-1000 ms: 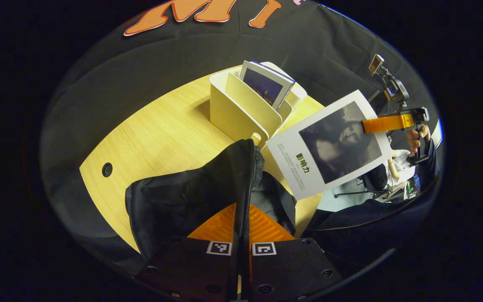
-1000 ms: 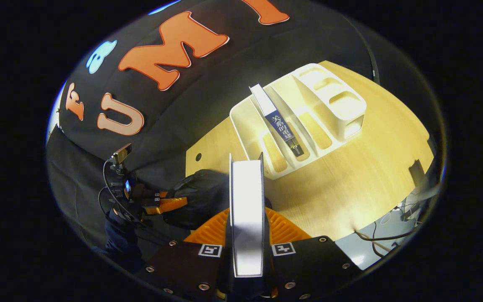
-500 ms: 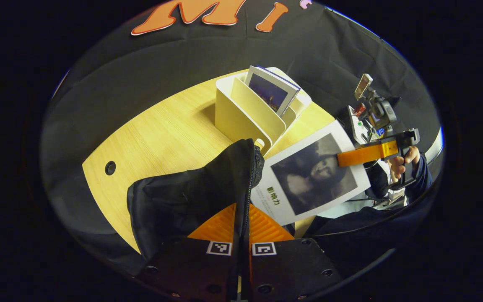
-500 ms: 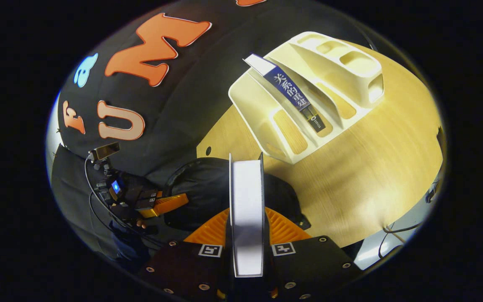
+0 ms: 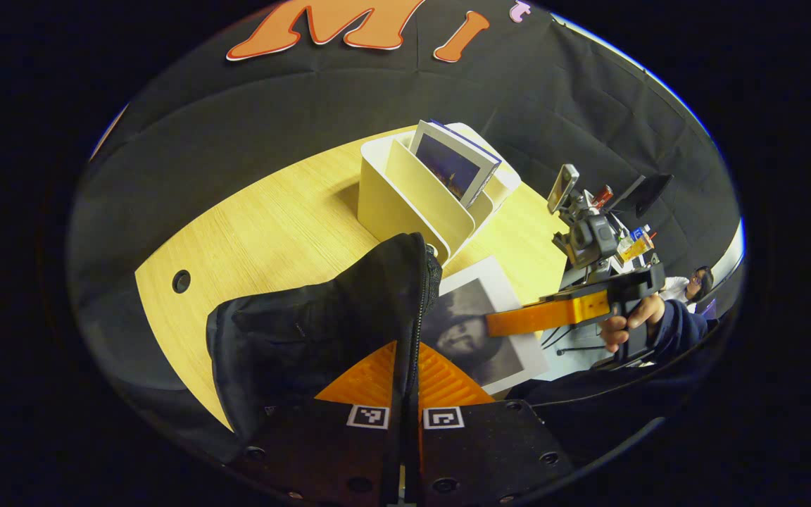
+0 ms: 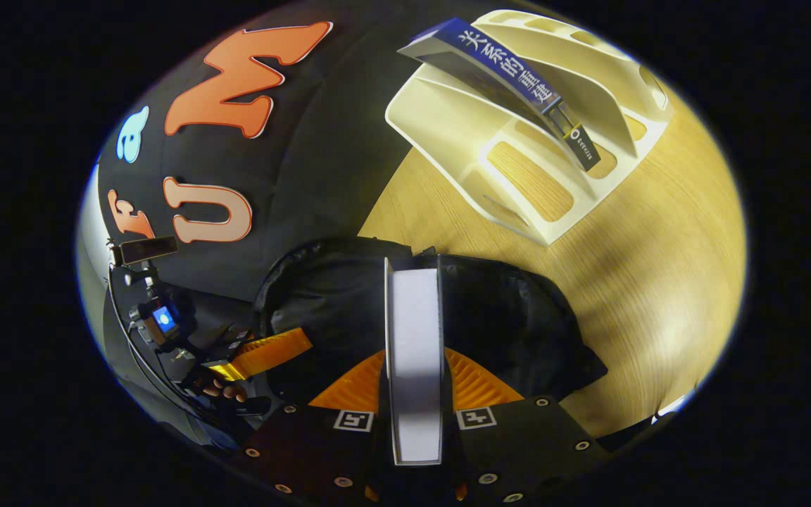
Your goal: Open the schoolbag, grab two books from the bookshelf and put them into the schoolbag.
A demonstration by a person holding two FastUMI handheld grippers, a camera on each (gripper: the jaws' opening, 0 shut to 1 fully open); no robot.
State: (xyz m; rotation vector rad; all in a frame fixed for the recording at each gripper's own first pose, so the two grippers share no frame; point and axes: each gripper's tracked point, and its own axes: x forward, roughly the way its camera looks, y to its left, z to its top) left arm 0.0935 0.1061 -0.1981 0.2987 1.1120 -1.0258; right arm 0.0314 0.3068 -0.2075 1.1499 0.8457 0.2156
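The dark blue spine of the book in the rack [image 6: 518, 77] carries white Chinese characters; the rig rules out reading labels further. This book leans in a slot of the smooth cream plastic bookshelf [image 6: 476, 134], which stands on the pale wood-grain table [image 6: 659, 267] just beyond the schoolbag [image 6: 504, 317]. The schoolbag is soft black fabric with a zipper along its raised edge [image 5: 421, 296]. The right gripper [image 6: 414, 394] has its fingers clamped on both covers of a white book [image 6: 414, 331], page edges facing the camera, over the schoolbag's opening. In the left gripper view this book's cover [image 5: 476, 324] shows a grey portrait photo. The left gripper [image 5: 404, 394] has its fingers pressed together on the schoolbag's zipper edge.
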